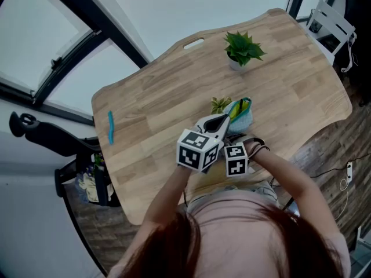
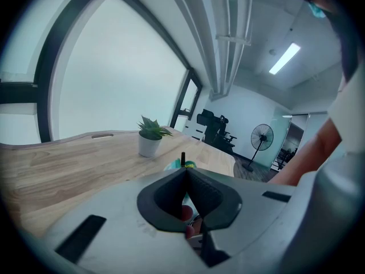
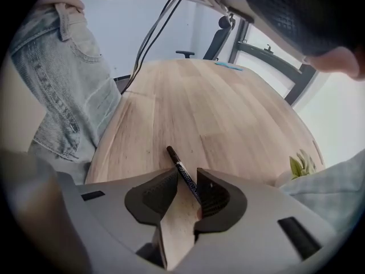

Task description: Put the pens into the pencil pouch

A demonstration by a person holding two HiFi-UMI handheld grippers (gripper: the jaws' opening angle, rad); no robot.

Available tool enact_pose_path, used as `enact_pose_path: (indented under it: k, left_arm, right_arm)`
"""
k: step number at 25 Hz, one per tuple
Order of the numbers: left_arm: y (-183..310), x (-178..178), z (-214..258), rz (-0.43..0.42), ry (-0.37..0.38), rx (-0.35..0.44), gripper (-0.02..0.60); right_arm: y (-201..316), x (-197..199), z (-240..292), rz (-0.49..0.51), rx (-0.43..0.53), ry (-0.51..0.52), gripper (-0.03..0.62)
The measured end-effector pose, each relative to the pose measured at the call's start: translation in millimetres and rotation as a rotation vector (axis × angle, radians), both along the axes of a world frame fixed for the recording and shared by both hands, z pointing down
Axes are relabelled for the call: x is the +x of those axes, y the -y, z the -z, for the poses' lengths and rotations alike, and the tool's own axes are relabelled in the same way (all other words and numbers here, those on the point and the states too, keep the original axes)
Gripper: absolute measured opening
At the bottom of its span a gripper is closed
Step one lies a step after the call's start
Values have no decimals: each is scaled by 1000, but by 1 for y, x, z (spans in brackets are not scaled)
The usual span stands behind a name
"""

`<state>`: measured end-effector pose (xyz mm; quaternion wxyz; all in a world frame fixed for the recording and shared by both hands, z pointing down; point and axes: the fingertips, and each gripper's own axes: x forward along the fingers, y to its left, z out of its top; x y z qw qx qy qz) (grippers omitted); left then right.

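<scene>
Left gripper [image 2: 183, 171] clenched on soft pencil pouch [image 1: 240, 113] edge, mid-table. Right gripper [image 3: 186, 174] released, jaws straddling black pen [image 3: 181, 169] lying by table's near edge. Pen looks light, stiff, slick, likely to roll; pinch mid-barrel. Near edge close, so little slack there; bare wood open toward far side.

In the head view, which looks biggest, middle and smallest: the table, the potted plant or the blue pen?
1. table, by far the largest.
2. potted plant.
3. blue pen: nearly as long as the plant looks, but much thinner.
</scene>
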<state>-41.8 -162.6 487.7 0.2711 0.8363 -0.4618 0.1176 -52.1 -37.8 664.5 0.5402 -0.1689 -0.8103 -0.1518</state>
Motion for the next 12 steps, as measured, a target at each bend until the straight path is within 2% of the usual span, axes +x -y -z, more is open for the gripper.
enact_pose_path:
  k: [3, 6, 12]
  left_arm:
    - [0, 2, 1, -6, -1, 3, 2]
    - [-2, 3, -1, -9, 3, -1, 2]
    - [-2, -4, -2, 15, -10, -6, 2]
  right_arm:
    - [-2, 1, -2, 7, -28, -42, 84]
    - [-7, 3, -3, 0, -65, -70, 35]
    - [-5, 4, -2, -83, -96, -40, 34]
